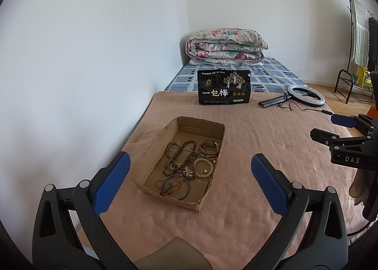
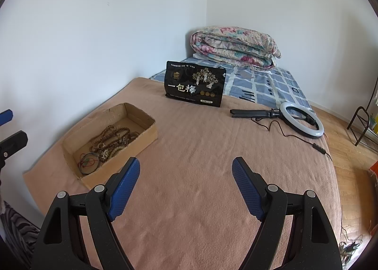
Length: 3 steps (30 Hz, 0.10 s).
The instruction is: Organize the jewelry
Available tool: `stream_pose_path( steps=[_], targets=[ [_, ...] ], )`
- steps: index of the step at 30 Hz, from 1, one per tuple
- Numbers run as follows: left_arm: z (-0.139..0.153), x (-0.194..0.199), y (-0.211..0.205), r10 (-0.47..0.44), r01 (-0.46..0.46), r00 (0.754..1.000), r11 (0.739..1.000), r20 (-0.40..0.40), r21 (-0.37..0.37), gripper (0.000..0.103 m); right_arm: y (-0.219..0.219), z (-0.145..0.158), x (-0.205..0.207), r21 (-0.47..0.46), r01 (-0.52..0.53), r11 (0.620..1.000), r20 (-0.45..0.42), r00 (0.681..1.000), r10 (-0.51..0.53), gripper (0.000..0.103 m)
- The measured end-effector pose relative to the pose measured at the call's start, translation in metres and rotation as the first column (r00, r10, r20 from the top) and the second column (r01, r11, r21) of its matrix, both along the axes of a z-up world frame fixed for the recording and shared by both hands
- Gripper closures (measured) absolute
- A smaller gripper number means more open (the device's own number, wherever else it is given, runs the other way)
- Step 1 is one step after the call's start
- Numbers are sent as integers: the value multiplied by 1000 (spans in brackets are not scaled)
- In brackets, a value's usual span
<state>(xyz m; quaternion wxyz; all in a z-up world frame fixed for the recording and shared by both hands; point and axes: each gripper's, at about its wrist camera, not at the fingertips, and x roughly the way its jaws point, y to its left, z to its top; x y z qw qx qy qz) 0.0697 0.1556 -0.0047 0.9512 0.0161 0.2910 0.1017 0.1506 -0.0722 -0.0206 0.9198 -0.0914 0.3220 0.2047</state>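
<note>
A shallow cardboard box (image 1: pixel 151 156) (image 2: pixel 146 136) lies on a pink blanket (image 1: pixel 248 152) (image 2: pixel 200 152). Inside it are brown bead strings (image 1: pixel 179 154) (image 2: pixel 111 140), a white bead bracelet (image 1: pixel 205 168), a metal watch (image 1: pixel 208 148) and a dark bangle (image 1: pixel 175 186) (image 2: pixel 88 163) with red cord. My left gripper (image 1: pixel 190 165) hovers open just in front of the box, nothing between its blue pads. My right gripper (image 2: pixel 185 166) stands open over bare blanket, to the right of the box; it also shows in the left wrist view as the right gripper (image 1: pixel 330 127).
A black snack bag (image 1: pixel 224 87) (image 2: pixel 195 83) stands upright beyond the box. A ring light (image 1: pixel 306 96) (image 2: pixel 301 118) on a small tripod lies at the right with its cable. A folded floral quilt (image 1: pixel 225 46) (image 2: pixel 236 45) sits at the far end. The wall runs along the left.
</note>
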Motion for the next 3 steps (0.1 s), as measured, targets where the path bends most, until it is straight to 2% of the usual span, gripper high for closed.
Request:
stream_pose_path(
  steps=[3],
  targets=[
    [1, -2, 2, 12, -12, 1000, 1000, 12, 8, 0, 0, 0, 0, -1, 1, 1000, 0, 1000, -1, 23]
  ],
)
